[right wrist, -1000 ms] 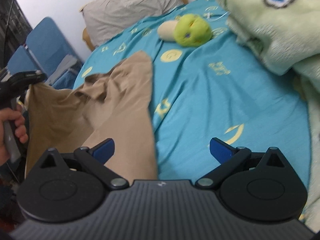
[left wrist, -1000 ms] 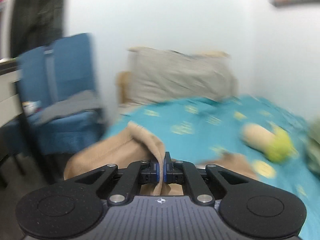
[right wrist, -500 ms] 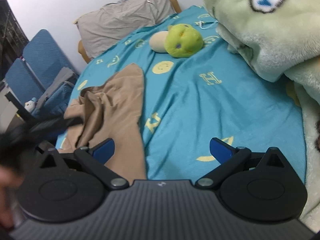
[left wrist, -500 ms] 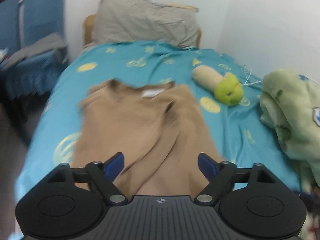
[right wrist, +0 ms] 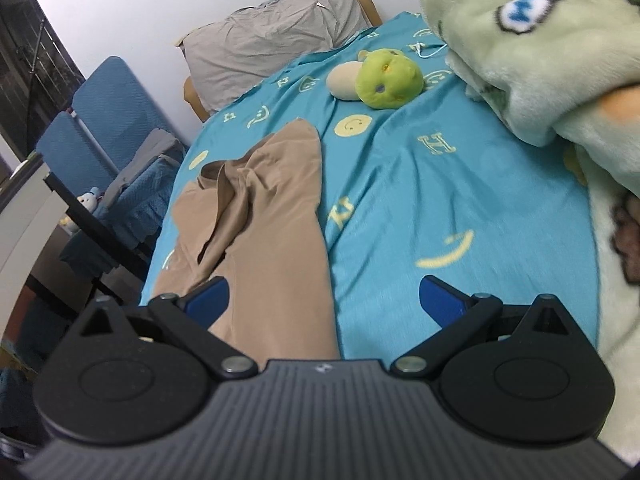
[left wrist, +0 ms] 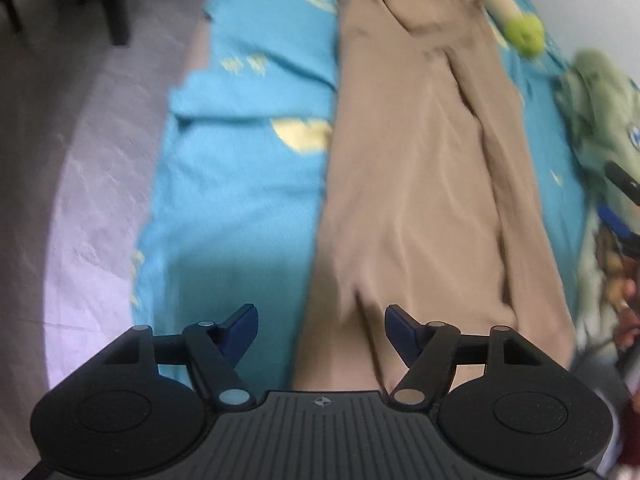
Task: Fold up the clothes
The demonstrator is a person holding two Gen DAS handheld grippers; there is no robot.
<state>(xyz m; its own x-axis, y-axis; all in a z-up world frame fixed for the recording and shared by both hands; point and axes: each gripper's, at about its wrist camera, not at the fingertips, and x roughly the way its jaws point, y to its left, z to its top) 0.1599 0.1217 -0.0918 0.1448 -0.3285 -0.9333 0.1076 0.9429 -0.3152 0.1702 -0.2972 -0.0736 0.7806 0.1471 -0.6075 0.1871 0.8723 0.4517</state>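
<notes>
A tan garment point(left wrist: 420, 184) lies lengthwise on the blue bedsheet point(left wrist: 240, 184), folded over itself along its length. It also shows in the right wrist view point(right wrist: 264, 232), with a rumpled collar end at the far side. My left gripper point(left wrist: 320, 322) is open and empty, low over the garment's near left edge. My right gripper point(right wrist: 324, 296) is open and empty, above the garment's near right edge and the sheet point(right wrist: 440, 184).
A green and cream plush toy point(right wrist: 378, 78) lies further up the bed, with a grey pillow point(right wrist: 272, 40) behind it. A pale green fleece blanket point(right wrist: 540, 48) is heaped on the right. Blue chairs point(right wrist: 108, 120) stand left of the bed. The floor point(left wrist: 80, 160) runs beside the bed's left edge.
My left gripper let go of the garment, opened, and swung down toward its near end. The garment now lies flat on the bed. My right gripper has shifted slightly.
</notes>
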